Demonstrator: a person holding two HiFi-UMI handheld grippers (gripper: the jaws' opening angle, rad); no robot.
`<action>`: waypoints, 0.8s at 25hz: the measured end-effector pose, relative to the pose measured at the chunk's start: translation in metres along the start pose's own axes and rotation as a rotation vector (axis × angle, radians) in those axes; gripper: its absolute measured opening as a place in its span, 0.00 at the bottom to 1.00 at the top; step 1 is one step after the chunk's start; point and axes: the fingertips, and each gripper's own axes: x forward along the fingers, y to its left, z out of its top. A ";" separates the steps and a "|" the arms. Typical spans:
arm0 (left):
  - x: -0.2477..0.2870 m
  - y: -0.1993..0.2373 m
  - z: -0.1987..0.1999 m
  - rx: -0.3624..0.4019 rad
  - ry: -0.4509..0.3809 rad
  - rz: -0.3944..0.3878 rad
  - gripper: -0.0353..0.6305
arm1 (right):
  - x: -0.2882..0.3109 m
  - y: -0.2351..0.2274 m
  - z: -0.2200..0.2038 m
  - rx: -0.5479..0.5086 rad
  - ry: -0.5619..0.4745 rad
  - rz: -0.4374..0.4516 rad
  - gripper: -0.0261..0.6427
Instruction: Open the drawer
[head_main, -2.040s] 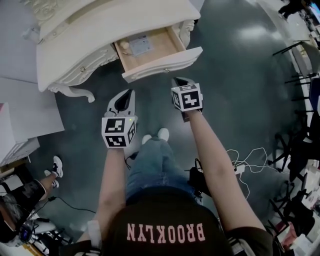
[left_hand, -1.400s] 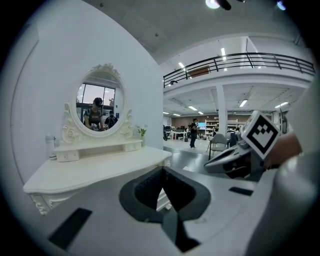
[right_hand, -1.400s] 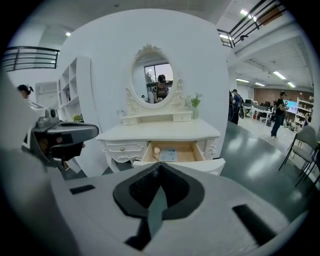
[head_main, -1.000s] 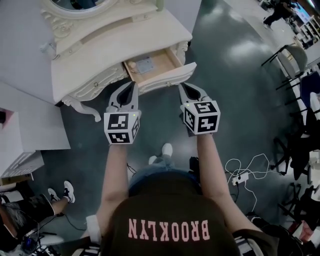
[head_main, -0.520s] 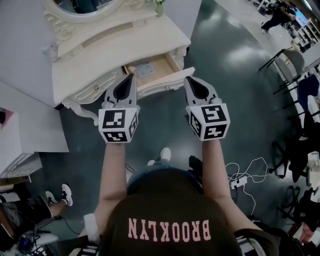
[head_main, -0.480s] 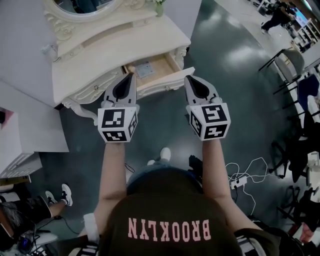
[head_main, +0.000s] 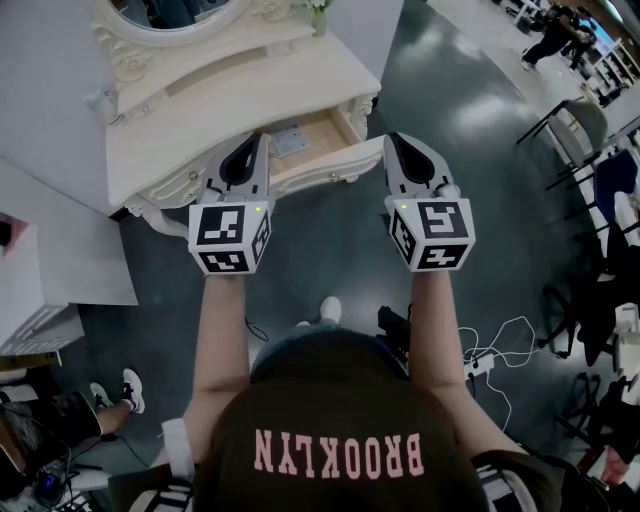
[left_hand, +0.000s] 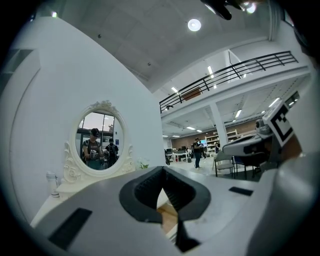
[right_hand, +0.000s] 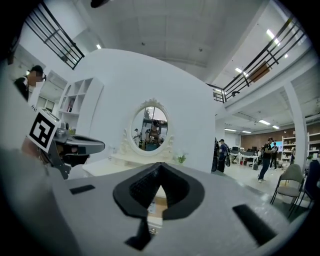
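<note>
Drawer (head_main: 325, 128), near side: the left tongs (head_main: 261, 140) and the right tongs (head_main: 392, 140) are held side by side above the dark floor (head_main: 330, 245), both pointed towards the drawer.
Left tongs: clenched, tips brought together, nothing gripped. In the left gripper view a strip of the drawer's wood is seen through the gap behind the tips.
Right tongs: clenched in the same way, nothing gripped. In the right gripper view the drawer's wood is likewise framed in the gap behind the tips.
Drawer itself: pulled out from the front of the white worktop (head_main: 200, 100), its wooden bottom laid bare. In the head view its white front panel (head_main: 320, 170) is seen between the two tongs.
Inside the drawer: a flat pale card (head_main: 290, 140) is laid on the bottom, towards the drawer's left end.
Drawer, far side: the worktop's carved top is spread behind the drawer. An oval mirror (head_main: 175, 8) in a white ornate frame is stood upright at the back edge, furthest from the drawer.
</note>
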 end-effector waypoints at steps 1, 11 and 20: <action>0.000 0.001 0.002 0.001 -0.004 0.003 0.06 | -0.001 -0.002 0.002 0.000 -0.003 -0.003 0.03; 0.003 0.003 0.007 0.007 -0.006 0.007 0.06 | -0.003 -0.007 0.010 -0.019 -0.018 -0.006 0.03; 0.001 0.006 0.011 0.010 -0.015 0.020 0.06 | -0.007 -0.008 0.010 -0.017 -0.019 -0.017 0.03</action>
